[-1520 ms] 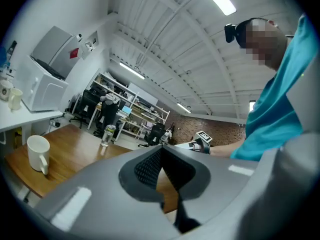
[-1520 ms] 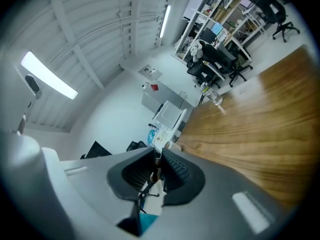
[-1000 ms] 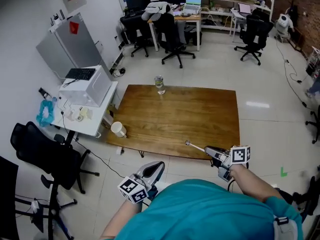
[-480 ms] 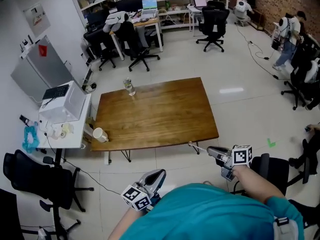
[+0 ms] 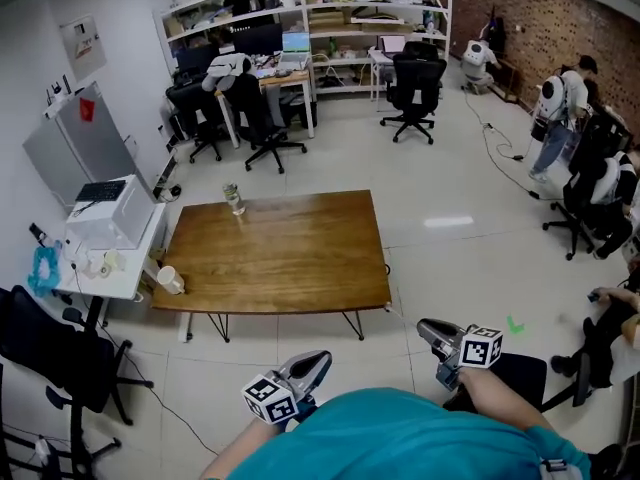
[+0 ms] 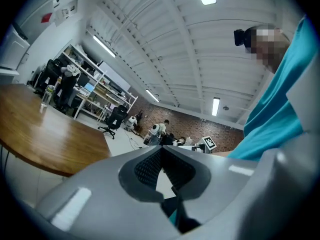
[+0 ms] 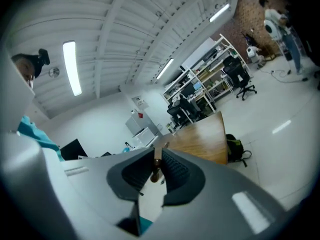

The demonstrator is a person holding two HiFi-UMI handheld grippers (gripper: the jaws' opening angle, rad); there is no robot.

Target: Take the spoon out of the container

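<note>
My right gripper (image 5: 426, 327) is shut on the spoon (image 7: 157, 160), whose thin handle stands pinched between the pads in the right gripper view. It is held level off the table's near right corner, over the floor. The glass container (image 5: 234, 199) stands at the far left of the wooden table (image 5: 300, 268), well away from both grippers. My left gripper (image 5: 317, 357) hangs low in front of my body, jaws together with nothing between them. Its own view shows the closed tips (image 6: 161, 150) and the table off to the left.
A white cup (image 5: 170, 280) sits on the table's near left corner. A white side desk (image 5: 110, 258) and a black chair (image 5: 50, 343) stand left of the table. Office chairs, desks and shelves line the back. People sit at the right by the brick wall.
Both grippers have drawn back from the table, which now lies farther off and more to the left. The spoon has stayed in the right gripper throughout.
</note>
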